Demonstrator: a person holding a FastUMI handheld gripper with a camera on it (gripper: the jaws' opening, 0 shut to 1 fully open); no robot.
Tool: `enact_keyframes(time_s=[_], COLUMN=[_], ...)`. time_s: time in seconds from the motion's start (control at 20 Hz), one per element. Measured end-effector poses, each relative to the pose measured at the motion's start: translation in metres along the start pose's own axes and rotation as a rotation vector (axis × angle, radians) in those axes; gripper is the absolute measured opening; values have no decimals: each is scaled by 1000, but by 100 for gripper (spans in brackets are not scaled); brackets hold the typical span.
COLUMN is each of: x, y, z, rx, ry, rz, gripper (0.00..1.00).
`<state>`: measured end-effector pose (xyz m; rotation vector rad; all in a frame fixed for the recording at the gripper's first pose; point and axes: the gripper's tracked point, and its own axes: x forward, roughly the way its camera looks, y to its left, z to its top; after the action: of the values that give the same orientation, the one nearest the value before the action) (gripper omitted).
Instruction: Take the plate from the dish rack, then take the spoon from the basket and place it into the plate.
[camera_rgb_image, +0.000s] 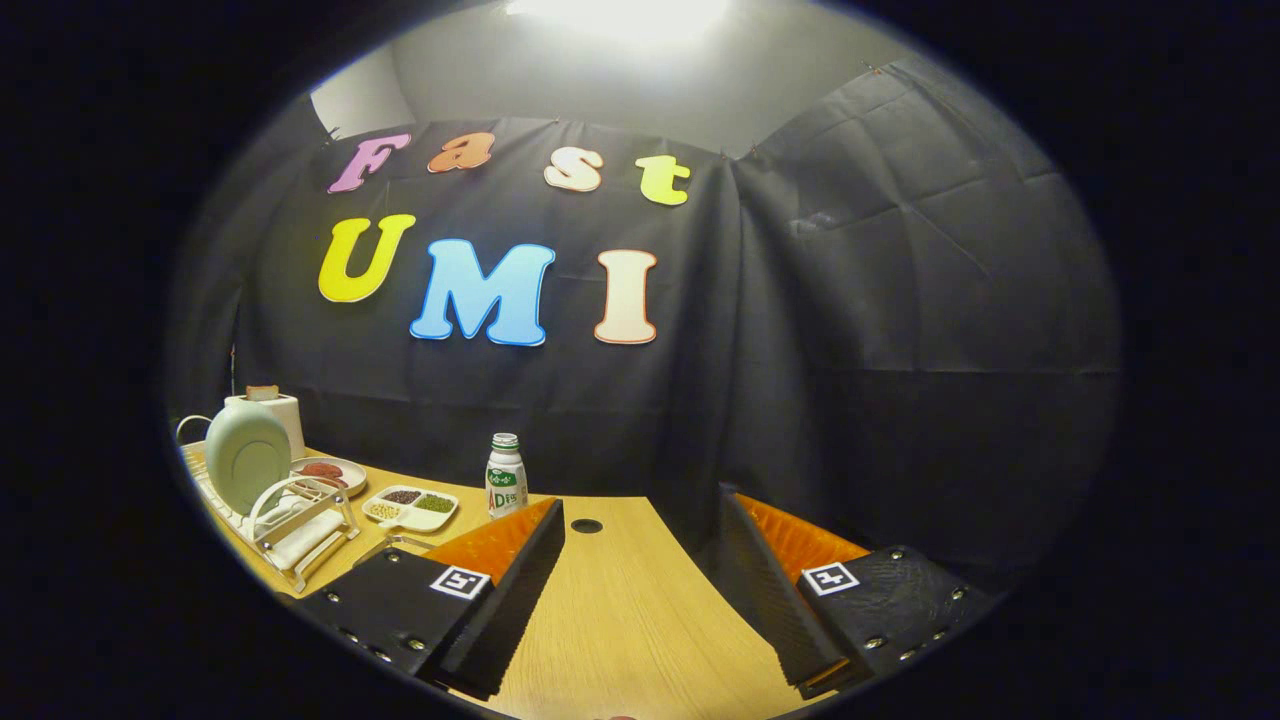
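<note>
So gripper (640, 590) gaped wide, empty | pale green round plate (247, 455) upright in white wire dish rack (300, 525), ten o'clock | swing over, pinch rim gently.

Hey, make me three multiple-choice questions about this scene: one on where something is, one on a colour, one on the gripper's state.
1. Where is the plate?
A. upright in the dish rack
B. flat on the table
C. between the fingers

2. What colour is the bottle cap?
A. red
B. green
C. black

3. How is the gripper?
A. shut on the plate
B. shut on nothing
C. open, holding nothing

Answers: 1 A, the plate stands on edge in the rack; 2 B, the cap is green; 3 C, bare table shows between the spread fingers.
</note>
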<state>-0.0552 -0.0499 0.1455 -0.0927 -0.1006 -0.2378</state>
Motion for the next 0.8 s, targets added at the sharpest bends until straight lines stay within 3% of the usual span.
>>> enact_keyframes(time_s=[0.4,0.8], x=[-72,-74], y=[59,204], z=[61,107], rx=[35,124], ry=[30,53], rz=[136,263], gripper=[98,98])
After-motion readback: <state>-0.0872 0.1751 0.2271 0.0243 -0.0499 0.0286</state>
